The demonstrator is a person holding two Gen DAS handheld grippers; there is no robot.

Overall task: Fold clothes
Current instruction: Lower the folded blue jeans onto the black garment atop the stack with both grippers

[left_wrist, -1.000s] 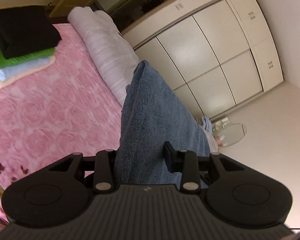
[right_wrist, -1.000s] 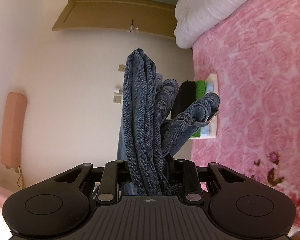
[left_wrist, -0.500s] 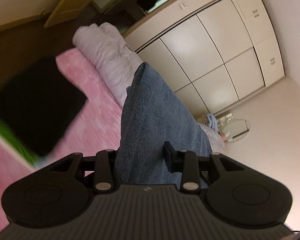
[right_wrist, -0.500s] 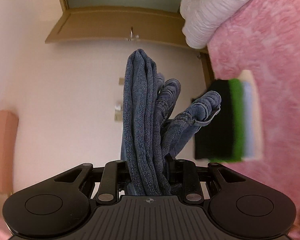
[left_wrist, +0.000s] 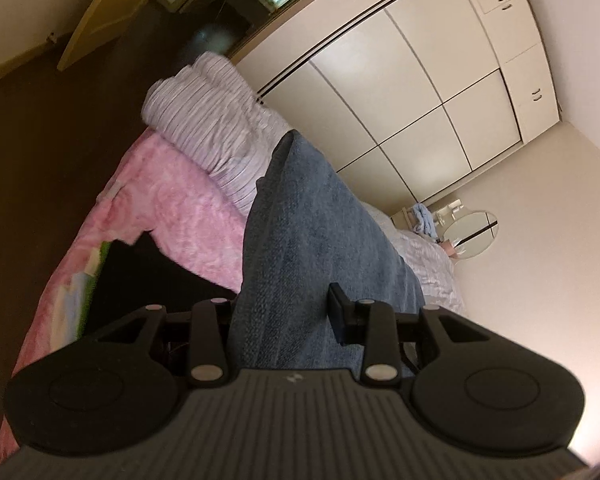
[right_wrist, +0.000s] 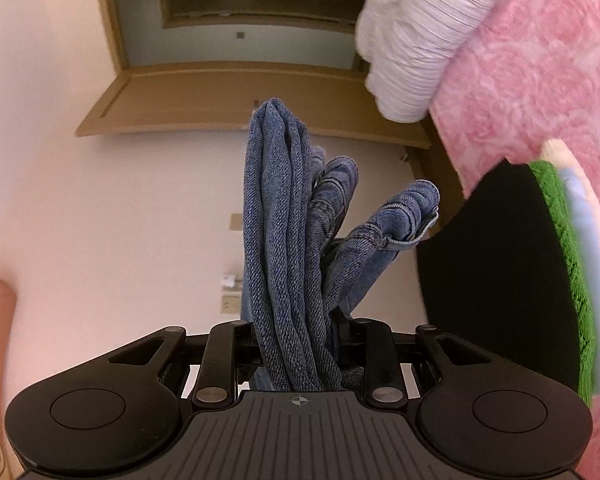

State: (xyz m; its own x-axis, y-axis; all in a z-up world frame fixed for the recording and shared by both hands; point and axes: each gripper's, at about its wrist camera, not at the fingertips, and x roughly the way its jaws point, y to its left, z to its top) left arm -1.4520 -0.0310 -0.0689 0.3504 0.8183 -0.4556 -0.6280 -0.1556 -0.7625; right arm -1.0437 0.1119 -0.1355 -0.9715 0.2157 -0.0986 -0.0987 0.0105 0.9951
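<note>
Both pairs of fingers are clenched on the folded jeans (right_wrist: 288,240): the right gripper (right_wrist: 298,354) pinches a thick bundle of several denim layers, and the left gripper (left_wrist: 286,320) grips a broad flat fold of the same garment (left_wrist: 312,248). The jeans hang in the air between the 2 grippers, clear of the bed, and appear to be in transit toward the stack of folded clothes (right_wrist: 512,276), which lies just beside the right gripper with a black garment on top, green and pale blue layers beneath. In the left wrist view the same stack (left_wrist: 100,280) sits low at the edge of the pink bedspread (left_wrist: 188,204), partly hidden behind the gripper body. Risk 1: a waistband end and belt loop (right_wrist: 408,216) splays free of the right-hand bundle; if it is not tucked before set-down, the fold is likely to open or land lopsided. Risk 2: the right fingers hold many layers at once, so an inner layer could slide out under the garment's own weight. Risk 3: the stack stands close to the bed's edge, judging by the dark floor (left_wrist: 40,140) alongside; a heavy denim load dragged across it could shift the black top layer or push the pile off. Risk 4: uneven release by the 2 grippers would twist the fold. The striped duvet (left_wrist: 216,132) lies well apart and poses no obstruction.
</note>
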